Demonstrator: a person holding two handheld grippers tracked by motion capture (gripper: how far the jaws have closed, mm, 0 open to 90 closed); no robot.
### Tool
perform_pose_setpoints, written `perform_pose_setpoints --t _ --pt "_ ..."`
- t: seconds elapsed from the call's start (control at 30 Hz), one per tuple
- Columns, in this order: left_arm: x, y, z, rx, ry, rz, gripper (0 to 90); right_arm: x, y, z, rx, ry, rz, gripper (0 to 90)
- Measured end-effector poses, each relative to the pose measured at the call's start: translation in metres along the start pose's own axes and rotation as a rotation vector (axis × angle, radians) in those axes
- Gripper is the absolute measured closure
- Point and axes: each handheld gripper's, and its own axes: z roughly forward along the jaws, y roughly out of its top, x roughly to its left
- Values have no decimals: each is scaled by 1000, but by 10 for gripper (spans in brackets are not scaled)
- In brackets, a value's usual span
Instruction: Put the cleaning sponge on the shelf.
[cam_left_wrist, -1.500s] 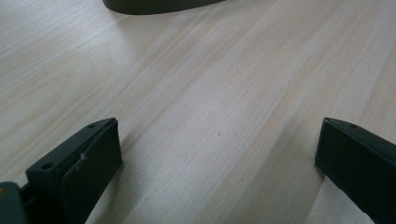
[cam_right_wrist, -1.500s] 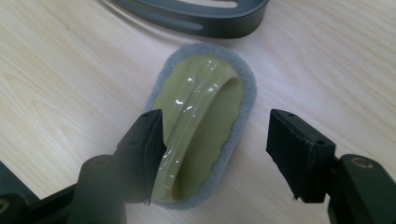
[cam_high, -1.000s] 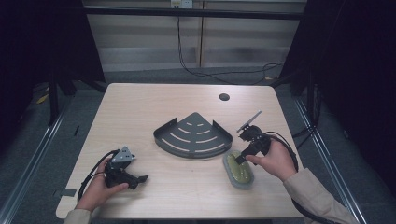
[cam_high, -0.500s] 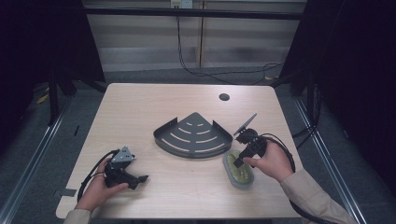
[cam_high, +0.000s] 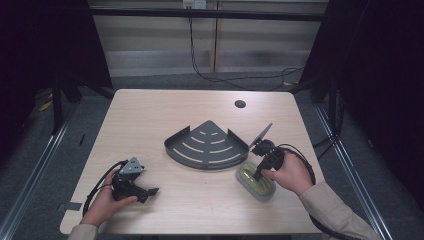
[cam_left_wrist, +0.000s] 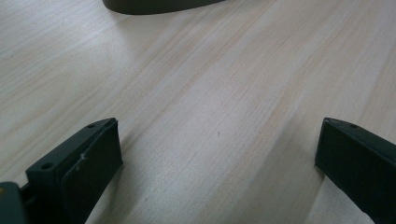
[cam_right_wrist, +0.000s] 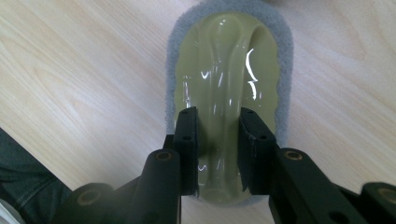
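Right gripper view looks straight down on a scrubbing pad: an olive plastic grip with a raised ridge along its middle, seated on a grey scouring layer, lying flat on the pale wood table. My right gripper has just been closing, and its two black jaws now sit on either side of that ridge, pads pressed against it, so I read this as a pinch on the pad's handle. The step in hand is the pick-up itself: grip made, pad not yet lifted.

From the high view, the pad lies toward my side of the table on the right, just beside the curved rim of the dark quarter-round shelf, which sits mid-table with its slotted floor bare. My right gripper points down onto the pad with my right hand behind it.

My left gripper rests low at the near left, well apart from both things; in the left gripper view its jaws stand spread wide over bare wood, holding nothing, with the shelf's edge at the top.

Next I judge a straight lift is called for, keeping the pinch firm because the glossy ridge looks slippery. I must also clear the shelf's raised wall if I carry the pad over it.
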Motion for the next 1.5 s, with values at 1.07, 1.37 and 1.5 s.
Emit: perform_pose_setpoints --t 1.07,1.37,1.5 --pt "0 0 0 -5 0 -4 0 9 23 -49 11 14 -92 718" --pt "0 0 0 -5 0 -4 0 10 33 -57 9 16 -108 717" --pt "0 0 0 -4 1 -3 0 12 40 -61 6 11 -107 718"
